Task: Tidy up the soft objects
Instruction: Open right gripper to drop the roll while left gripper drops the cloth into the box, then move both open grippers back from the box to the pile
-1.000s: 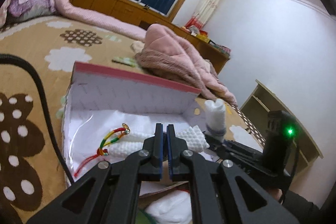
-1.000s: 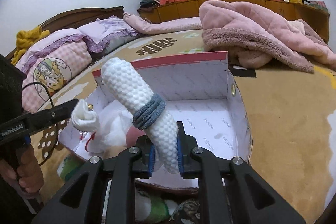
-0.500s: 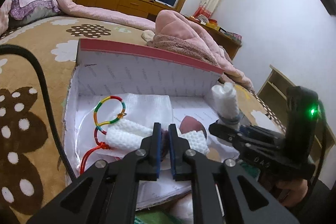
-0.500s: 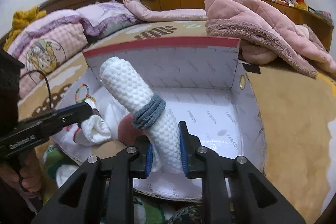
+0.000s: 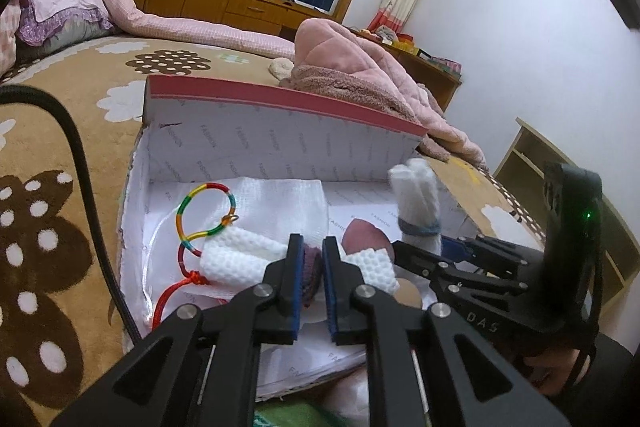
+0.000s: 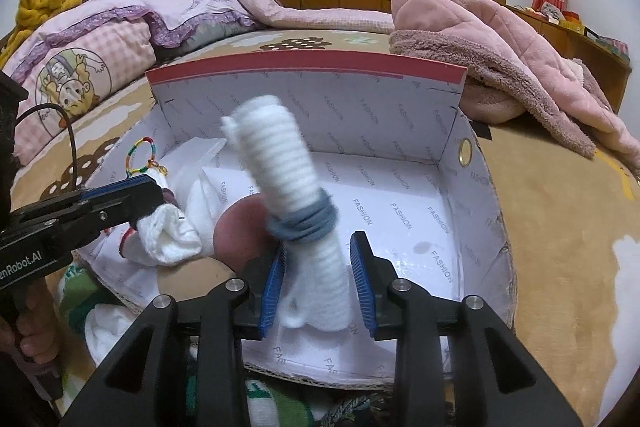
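White rolled cloth [image 6: 294,203] with a grey band [image 6: 304,225] around its middle stands blurred in the centre of the right wrist view, tilted toward the upper left, its lower end between the widely parted blue pads [image 6: 362,279] of the right gripper [image 6: 318,285], and I cannot tell whether either pad touches it. It hangs over the cardboard box [image 6: 460,187] on the bed [image 6: 560,227]. In the lower centre of the left wrist view the left gripper [image 5: 311,281] is nearly closed on a second white roll [image 5: 240,259] at its dark band, low in the box beside a coloured cord loop [image 5: 204,215].
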Demonstrator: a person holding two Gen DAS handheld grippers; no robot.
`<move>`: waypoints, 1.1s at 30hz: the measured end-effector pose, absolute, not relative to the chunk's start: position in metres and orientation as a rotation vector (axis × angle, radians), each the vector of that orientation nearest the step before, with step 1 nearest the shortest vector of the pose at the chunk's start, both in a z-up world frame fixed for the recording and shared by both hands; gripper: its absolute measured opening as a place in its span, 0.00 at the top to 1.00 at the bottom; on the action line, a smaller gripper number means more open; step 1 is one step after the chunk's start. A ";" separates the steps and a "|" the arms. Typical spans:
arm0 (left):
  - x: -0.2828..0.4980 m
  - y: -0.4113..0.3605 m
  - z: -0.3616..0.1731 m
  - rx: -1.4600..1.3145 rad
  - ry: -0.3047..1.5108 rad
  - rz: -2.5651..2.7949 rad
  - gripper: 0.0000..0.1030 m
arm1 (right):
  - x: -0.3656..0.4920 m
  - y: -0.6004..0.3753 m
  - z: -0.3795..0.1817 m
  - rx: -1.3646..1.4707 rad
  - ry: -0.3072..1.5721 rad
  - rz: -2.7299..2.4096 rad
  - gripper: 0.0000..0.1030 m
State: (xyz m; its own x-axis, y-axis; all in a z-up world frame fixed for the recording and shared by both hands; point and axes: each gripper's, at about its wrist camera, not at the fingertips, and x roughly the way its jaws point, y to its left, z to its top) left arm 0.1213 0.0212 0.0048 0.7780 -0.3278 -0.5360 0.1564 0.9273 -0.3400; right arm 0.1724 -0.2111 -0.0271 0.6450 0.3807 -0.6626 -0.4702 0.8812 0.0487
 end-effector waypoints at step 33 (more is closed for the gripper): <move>0.092 -0.003 0.039 -0.084 0.562 -0.153 0.26 | 0.141 -0.233 0.001 -0.138 0.617 0.445 0.14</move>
